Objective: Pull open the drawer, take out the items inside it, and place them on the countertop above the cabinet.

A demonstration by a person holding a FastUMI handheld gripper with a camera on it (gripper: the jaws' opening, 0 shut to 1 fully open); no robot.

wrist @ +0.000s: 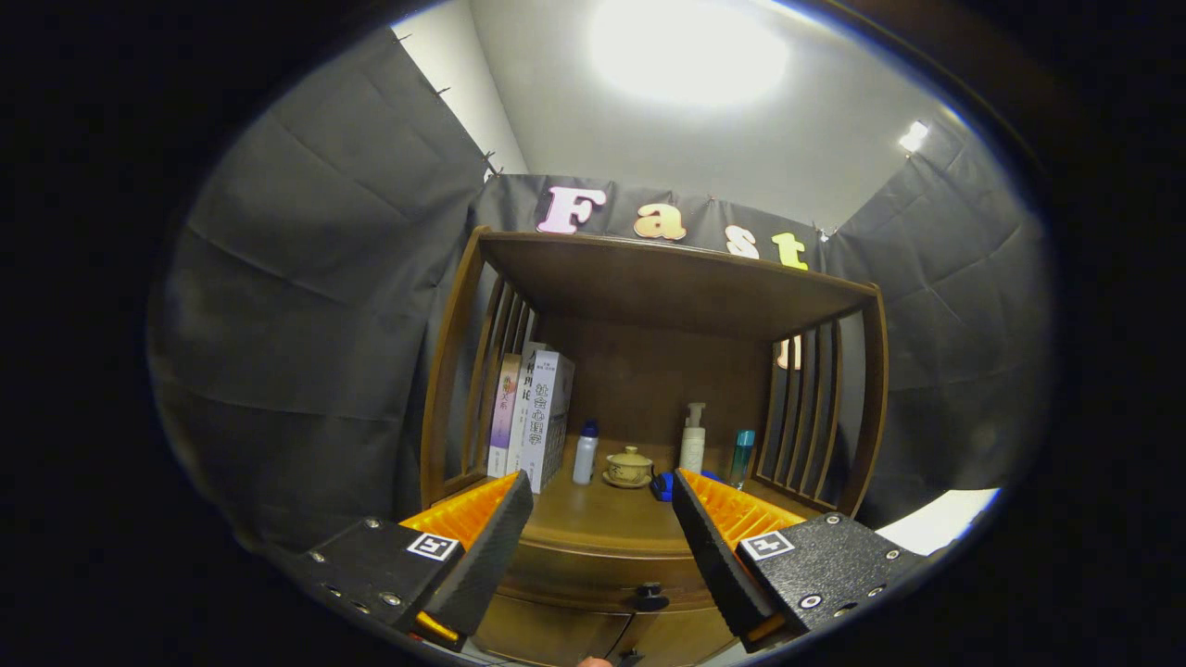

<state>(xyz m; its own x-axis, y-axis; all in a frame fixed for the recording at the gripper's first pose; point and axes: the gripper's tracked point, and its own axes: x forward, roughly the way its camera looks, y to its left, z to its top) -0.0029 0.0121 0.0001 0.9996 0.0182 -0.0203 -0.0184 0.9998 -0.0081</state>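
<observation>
The gripper [602, 500] hangs open with its fingers spread wide and nothing between them, facing a wooden cabinet [649, 278]. Below and between the fingers sits the closed drawer [593, 570] with its dark knob [650, 593]. On the countertop [593, 519] beyond, books [533, 417] stand at the left edge; a white bottle [585, 452], lidded teacup [629, 466], pump bottle [692, 440] and teal bottle [742, 456] line the back.

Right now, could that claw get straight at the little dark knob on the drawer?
Probably yes. The claw is open and holds nothing, and the knob sits low between its fingers on the drawer front, with nothing in between. It would likely have to dip down first.
</observation>
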